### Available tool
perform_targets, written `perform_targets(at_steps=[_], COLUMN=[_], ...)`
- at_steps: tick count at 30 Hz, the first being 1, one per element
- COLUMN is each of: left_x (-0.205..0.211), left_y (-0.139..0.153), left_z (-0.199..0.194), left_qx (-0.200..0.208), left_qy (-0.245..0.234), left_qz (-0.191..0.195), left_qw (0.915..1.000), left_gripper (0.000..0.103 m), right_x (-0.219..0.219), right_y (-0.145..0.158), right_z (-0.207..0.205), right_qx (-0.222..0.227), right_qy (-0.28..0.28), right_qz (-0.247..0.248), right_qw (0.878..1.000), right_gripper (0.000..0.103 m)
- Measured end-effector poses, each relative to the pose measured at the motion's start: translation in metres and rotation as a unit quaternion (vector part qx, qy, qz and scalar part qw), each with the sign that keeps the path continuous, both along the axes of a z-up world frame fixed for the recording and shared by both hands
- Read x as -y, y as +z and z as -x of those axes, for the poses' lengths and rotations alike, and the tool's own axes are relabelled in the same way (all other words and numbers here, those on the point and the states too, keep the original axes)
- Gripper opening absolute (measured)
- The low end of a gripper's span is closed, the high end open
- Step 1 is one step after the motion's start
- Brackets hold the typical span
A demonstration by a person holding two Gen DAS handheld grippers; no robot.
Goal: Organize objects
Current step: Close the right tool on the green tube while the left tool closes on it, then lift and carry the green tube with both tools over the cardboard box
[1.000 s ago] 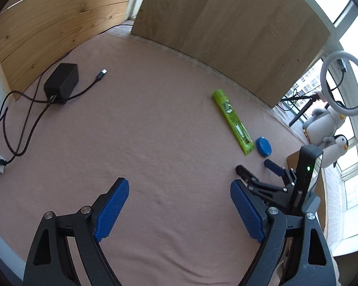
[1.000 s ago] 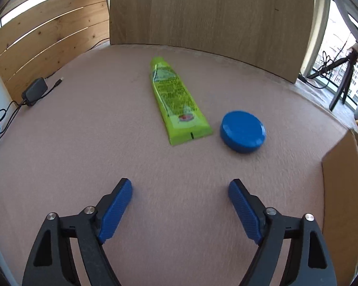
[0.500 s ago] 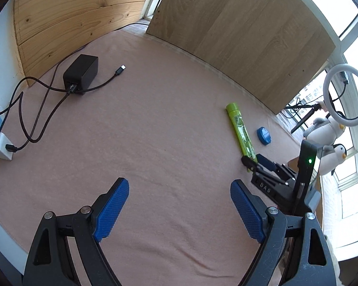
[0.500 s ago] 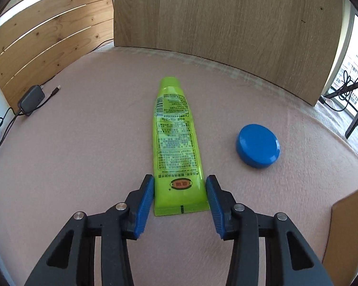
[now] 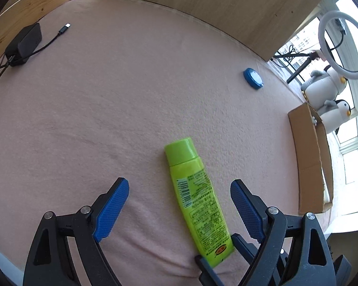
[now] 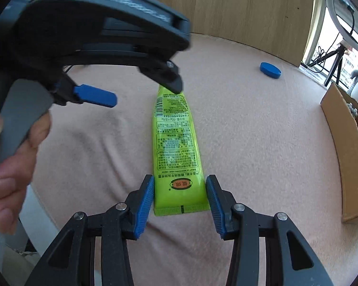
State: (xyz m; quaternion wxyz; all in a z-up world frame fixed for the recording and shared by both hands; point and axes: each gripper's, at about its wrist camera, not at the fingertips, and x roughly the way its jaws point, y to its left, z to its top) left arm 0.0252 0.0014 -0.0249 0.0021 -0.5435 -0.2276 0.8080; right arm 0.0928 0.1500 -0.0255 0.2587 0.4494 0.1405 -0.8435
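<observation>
The green tube (image 6: 176, 147) is pinched at its crimped end by the right gripper (image 6: 180, 205), low in the frame's centre, lying flat on the pink cloth (image 6: 262, 143). The left gripper (image 5: 179, 209) is held spread wide above the tube's capped half. A blue lid (image 6: 270, 70) is seen at upper right, well apart.

Both cams ride on the tongs and look steeply down along the fingers at the pink-covered desk (image 5: 131, 95), pretty close. The left one looks at the green tube (image 5: 198, 200) from its cap end, the right from the crimped end. Both catch the tube, blue lid (image 6: 270, 70) and cardboard box (image 5: 310, 157).
</observation>
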Motion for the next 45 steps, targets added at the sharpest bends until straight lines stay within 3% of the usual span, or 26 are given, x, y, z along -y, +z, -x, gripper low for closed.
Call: perform_targets(at_steps=[3, 6, 8, 9, 28, 45], left_x=[-0.011, -0.018, -0.022, -0.022, -0.02, -0.016], left_y=[-0.006, -0.006, -0.007, -0.007, -0.002, 0.065], left_z=[0.004, 0.011, 0.016, 0.019, 0.029, 0.029], left_qx=[-0.003, -0.011, -0.009, -0.009, -0.023, -0.085], left_qy=[-0.006, -0.018, -0.029, -0.03, -0.031, -0.035], left_qz=[0.014, 0.032, 0.04, 0.045, 0.024, 0.029], left_qw=[0.9999, 0.9993, 0.9987, 0.9985, 0.999, 0.9954], left_gripper=[0.085, 0.072, 0.048, 0.045, 0.039, 0.039], right_x=[0.0, 0.0, -0.001, -0.001, -0.004, -0.009], right_y=[0.0, -0.001, -0.001, -0.001, 0.001, 0.039], right_z=[0.0, 0.001, -0.001, -0.001, -0.001, 0.014], right_qx=[-0.001, -0.004, -0.006, -0.007, -0.013, -0.07], right_qy=[0.008, 0.013, 0.014, 0.013, 0.015, 0.012], right_qz=[0.001, 0.003, 0.005, 0.006, 0.009, 0.02], right_qw=[1.0, 1.0, 1.0, 1.0, 1.0, 0.997], right_gripper=[0.04, 0.04, 0.04, 0.04, 0.039, 0.039])
